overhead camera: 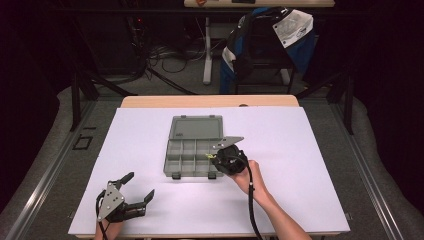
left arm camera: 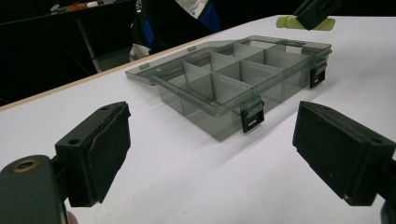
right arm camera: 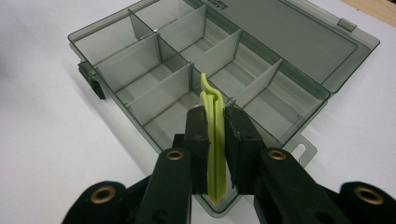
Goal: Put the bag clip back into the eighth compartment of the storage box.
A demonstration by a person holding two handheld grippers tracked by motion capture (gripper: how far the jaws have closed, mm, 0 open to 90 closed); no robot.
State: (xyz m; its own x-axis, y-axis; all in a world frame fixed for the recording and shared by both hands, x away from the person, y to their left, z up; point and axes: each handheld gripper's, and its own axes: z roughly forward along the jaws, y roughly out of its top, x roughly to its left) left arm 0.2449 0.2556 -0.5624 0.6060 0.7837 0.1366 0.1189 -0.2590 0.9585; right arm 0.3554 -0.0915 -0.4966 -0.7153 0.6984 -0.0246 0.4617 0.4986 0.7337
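Note:
A smoky transparent organiser box (overhead camera: 176,161) lies open in the middle of the white table, its lid (overhead camera: 196,128) folded back flat. Dividers split it into several empty compartments (right arm camera: 154,95). My right gripper (overhead camera: 214,156) hovers over the box's near right corner, shut on a slim lime-green plastic clip (right arm camera: 214,140). The clip stands edge-on between the pads and pokes out past them over a compartment. In the left gripper view the same clip (left arm camera: 285,21) shows at the far side of the box (left arm camera: 219,105). My left gripper (overhead camera: 139,186) rests near the table's front left, open and holding nothing.
Two black latches (left arm camera: 252,117) sit on the box's front wall. The white table sheet (overhead camera: 300,150) runs wide on both sides of the box. Behind the table stand a chair draped with a blue and white jacket (overhead camera: 270,40) and cables on the floor.

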